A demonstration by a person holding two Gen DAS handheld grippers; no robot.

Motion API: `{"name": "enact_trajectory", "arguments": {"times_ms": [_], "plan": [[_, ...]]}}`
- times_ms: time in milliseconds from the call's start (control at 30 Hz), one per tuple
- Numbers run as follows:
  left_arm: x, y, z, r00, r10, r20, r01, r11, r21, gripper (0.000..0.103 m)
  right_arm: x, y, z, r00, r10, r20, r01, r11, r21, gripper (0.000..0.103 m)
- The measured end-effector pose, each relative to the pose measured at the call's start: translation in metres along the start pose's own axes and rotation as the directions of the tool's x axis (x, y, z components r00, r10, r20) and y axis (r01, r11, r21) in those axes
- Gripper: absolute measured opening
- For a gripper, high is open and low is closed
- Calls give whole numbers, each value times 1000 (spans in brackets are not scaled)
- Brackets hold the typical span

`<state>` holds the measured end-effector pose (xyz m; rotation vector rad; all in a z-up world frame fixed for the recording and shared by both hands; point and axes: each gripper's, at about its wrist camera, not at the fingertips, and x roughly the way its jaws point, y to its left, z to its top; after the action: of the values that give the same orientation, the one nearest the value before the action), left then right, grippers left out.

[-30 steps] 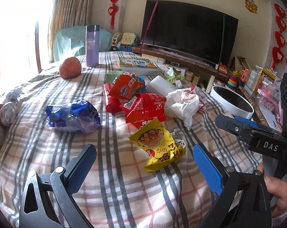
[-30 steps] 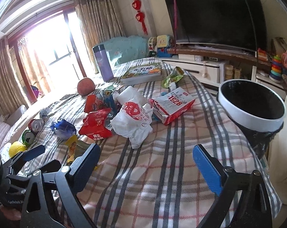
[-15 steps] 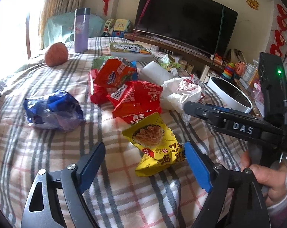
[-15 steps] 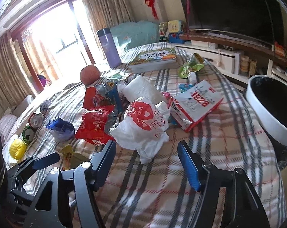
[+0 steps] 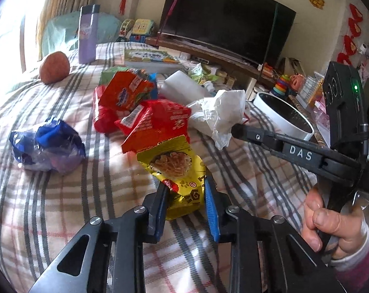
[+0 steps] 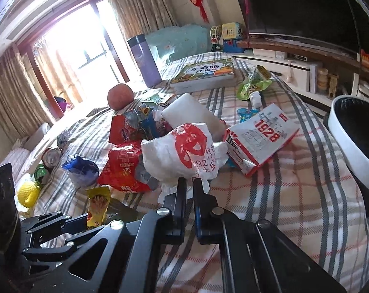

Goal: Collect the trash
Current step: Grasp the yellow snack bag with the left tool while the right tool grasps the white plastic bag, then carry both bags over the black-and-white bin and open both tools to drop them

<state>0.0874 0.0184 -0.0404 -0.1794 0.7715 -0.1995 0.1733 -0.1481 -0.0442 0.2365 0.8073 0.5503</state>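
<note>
My left gripper (image 5: 185,193) is shut on the near end of a yellow snack bag (image 5: 177,168) lying on the checked cloth. My right gripper (image 6: 189,185) is shut on the lower edge of a white plastic bag with red print (image 6: 184,156). The right gripper also shows in the left wrist view (image 5: 235,129), touching that bag (image 5: 218,112). The yellow bag shows in the right wrist view (image 6: 97,202). Red snack bags (image 5: 157,122), a blue wrapper (image 5: 47,144) and a 1928 packet (image 6: 262,139) lie around. The white-rimmed bin (image 6: 355,136) stands at the right.
A purple bottle (image 6: 145,61), an orange fruit (image 6: 119,96), a book (image 6: 206,72) and a green pouch (image 6: 254,85) lie farther back. Cans (image 6: 51,156) and a yellow ball (image 6: 27,193) sit at the left. A TV (image 5: 226,17) stands behind.
Both grippers moved forward and closed: the left on the yellow snack bag, the right on the white plastic bag. Both were open a second ago.
</note>
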Motion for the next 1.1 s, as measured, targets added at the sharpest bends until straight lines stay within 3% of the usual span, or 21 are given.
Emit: {"name": "enact_trajectory", "arguments": {"times_ms": [467, 500, 567, 633, 667, 700, 733, 900, 933, 1000, 1100], "plan": [[-3, -17, 7, 998, -55, 37, 53, 997, 65, 24, -52, -20, -12, 998, -9, 68, 4, 998, 60, 0], [-2, -17, 8, 998, -53, 38, 51, 997, 66, 24, -52, -24, -12, 998, 15, 68, -21, 997, 81, 7], [-3, -16, 8, 998, -45, 44, 42, 997, 68, 24, -47, -29, -9, 998, 45, 51, -50, 993, 106, 10], [-6, -14, 7, 998, -36, 48, 34, 998, 58, 24, -42, -27, -5, 997, 56, 51, -61, 993, 105, 26], [-7, -11, 7, 998, -31, 51, 28, 998, 51, 24, -38, -26, -3, 996, 66, 54, -71, 992, 102, 44], [-8, -8, 7, 998, -25, 53, 23, 999, 43, 24, -34, -24, -1, 996, 73, 56, -79, 992, 98, 56], [-9, -7, 8, 998, -20, 54, 18, 999, 35, 24, -30, -21, 1, 996, 74, 53, -78, 993, 92, 56], [-9, 2, 11, 998, -10, 59, 10, 1000, 9, 24, 1, -7, 15, 998, 58, 13, -58, 998, 34, 51], [-9, 3, 11, 998, -14, 59, 13, 1000, 6, 24, 7, -5, 15, 999, 50, 0, -50, 998, 23, 46], [-7, 2, 14, 998, -21, 58, 21, 1000, 9, 23, 10, -4, 11, 1000, 27, -12, -27, 1000, 10, 21], [-3, -5, 17, 998, -44, 52, 43, 999, 24, 23, 3, -10, 7, 999, 31, -8, -31, 999, 27, 10]]}}
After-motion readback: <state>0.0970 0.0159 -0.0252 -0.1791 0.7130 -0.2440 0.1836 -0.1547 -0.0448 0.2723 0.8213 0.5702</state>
